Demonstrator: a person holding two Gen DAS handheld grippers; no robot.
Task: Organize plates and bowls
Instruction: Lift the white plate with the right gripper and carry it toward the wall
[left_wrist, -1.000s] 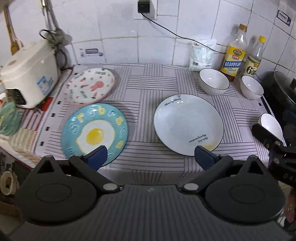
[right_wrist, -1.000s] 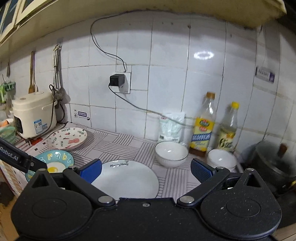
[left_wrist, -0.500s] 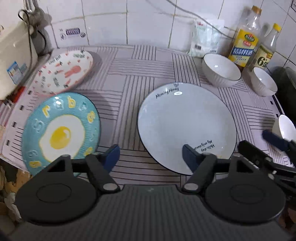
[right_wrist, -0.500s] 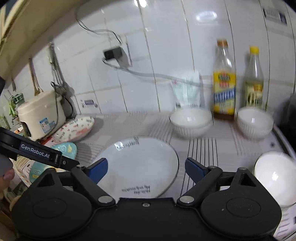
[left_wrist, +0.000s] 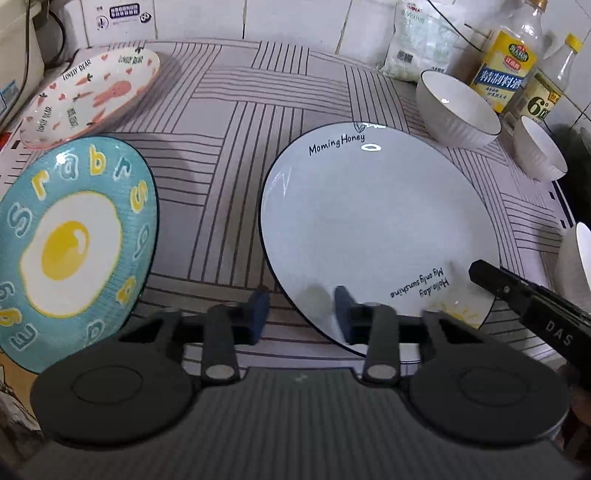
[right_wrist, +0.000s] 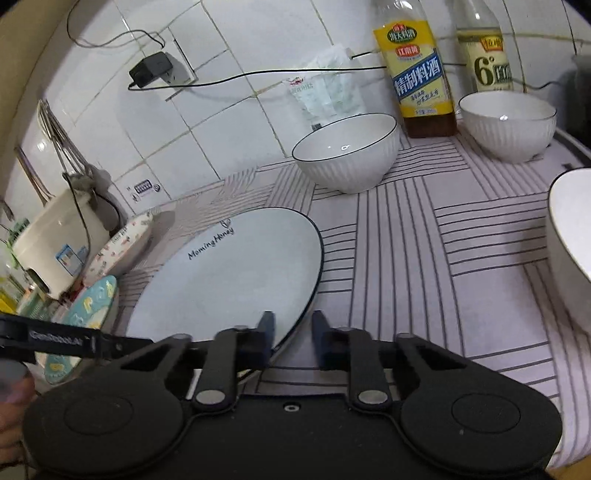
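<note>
left gripper (left_wrist: 301, 310) closing astride the white plate's (left_wrist: 373, 221) near rim, right gripper (right_wrist: 293, 332) closing astride its right edge, neither visibly clamped

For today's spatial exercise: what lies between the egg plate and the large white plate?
Only bare striped mat, seen in the left wrist view, between the egg plate and the white plate.

white tiled wall (right_wrist: 229, 122) (glossy), striped counter (left_wrist: 229, 122)

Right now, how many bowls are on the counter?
3: one ribbed white bowl in front of the seasoning bag, a second bowl by the two bottles, a third bowl at the right edge, partly cut off. Others may sit outside both views.
</note>
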